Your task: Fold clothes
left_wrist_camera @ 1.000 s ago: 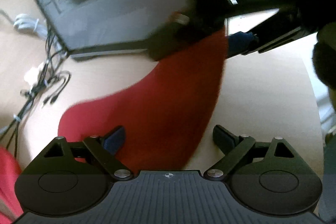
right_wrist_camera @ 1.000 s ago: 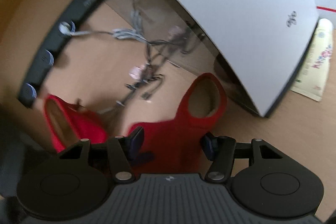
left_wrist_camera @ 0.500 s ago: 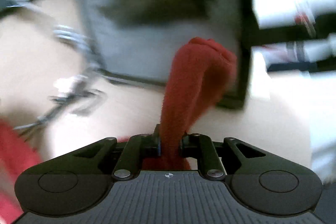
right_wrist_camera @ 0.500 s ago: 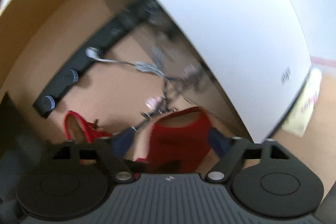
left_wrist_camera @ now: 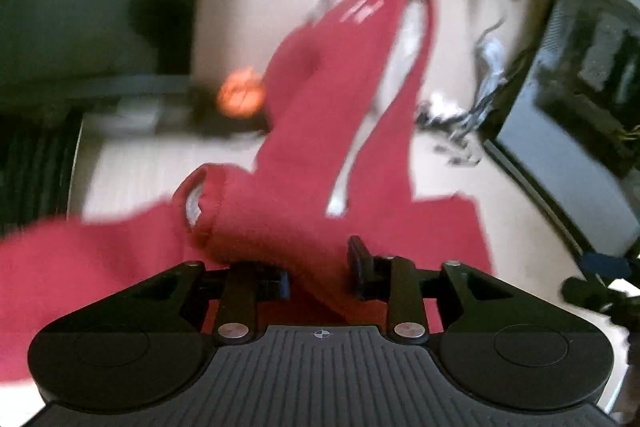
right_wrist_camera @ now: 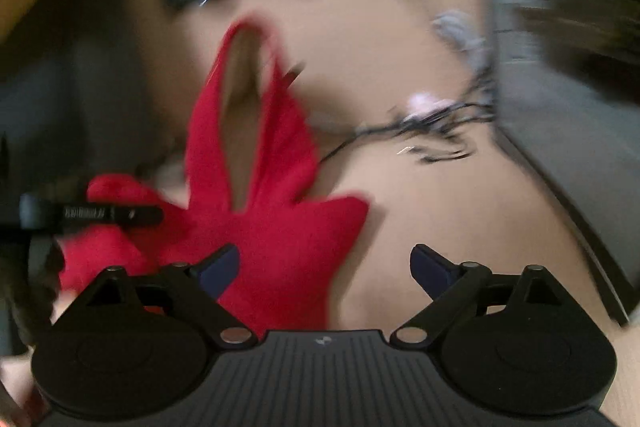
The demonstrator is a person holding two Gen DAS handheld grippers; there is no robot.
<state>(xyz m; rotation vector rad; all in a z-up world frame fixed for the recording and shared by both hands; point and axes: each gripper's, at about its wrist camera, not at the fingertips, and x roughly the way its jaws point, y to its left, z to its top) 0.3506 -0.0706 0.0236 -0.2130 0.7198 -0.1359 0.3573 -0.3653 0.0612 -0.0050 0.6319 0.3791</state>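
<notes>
The red garment (left_wrist_camera: pixel 328 163) lies spread on the counter (right_wrist_camera: pixel 420 195), a bunched fold between the left gripper (left_wrist_camera: pixel 320 267)'s just-parting fingers, while the right gripper (right_wrist_camera: pixel 324 267)'s fingers, also just opening, spread empty, likely releasing to let a fold settle.

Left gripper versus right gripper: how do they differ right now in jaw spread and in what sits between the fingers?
The left gripper has its jaws narrowly apart, just opened, with a bunch of the red garment between the fingers. The right gripper has its jaws much wider, also just opened; only its left finger overlaps the cloth, and bare table shows in the gap. Both look down on the same garment, blurred.
</notes>
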